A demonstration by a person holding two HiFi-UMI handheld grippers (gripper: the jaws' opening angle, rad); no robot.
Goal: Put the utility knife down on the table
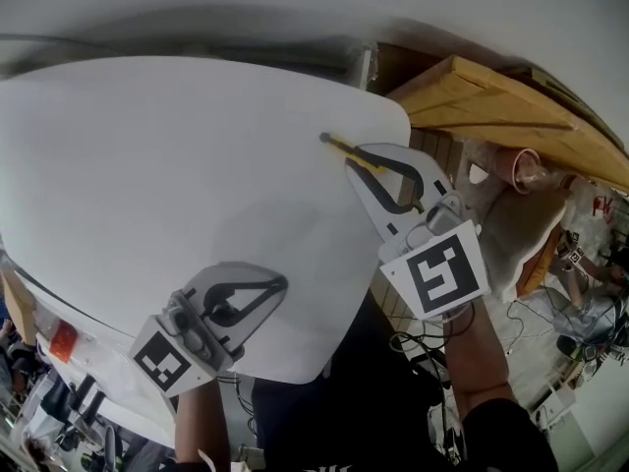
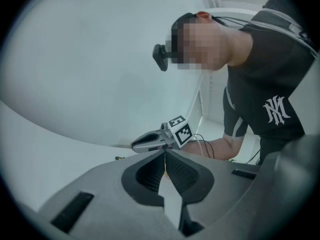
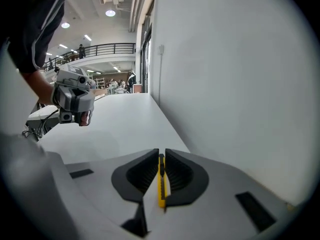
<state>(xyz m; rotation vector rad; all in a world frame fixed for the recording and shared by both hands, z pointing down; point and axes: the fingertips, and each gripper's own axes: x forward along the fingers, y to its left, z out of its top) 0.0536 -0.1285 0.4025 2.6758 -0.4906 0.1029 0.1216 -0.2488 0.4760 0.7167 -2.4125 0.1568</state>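
Head view, near to far. Two forearms enter from the lower edge, the left forearm (image 1: 201, 421) and the right forearm (image 1: 482, 352), each carrying one tool.

Two marker cubes face the camera, the left cube (image 1: 164, 362) and the right cube (image 1: 437, 273).

The left tool (image 1: 280, 283) is over the near part of the one white counter (image 1: 147, 165). Its jaws are together with nothing between them, as the left gripper view confirms.

The right tool (image 1: 356, 157) is farther out, near the counter's far right corner, with its jaws clamped on the one knife (image 1: 337, 145). The knife's yellow-and-black body sticks out past the jaw tips, toward the far edge. In the right gripper view it sits edge-on in the narrow gap, a yellow strip running along the jaws. Whether the knife touches the counter cannot be made out.

Beyond the counter's right corner lies one stack of wooden boards (image 1: 491, 96).
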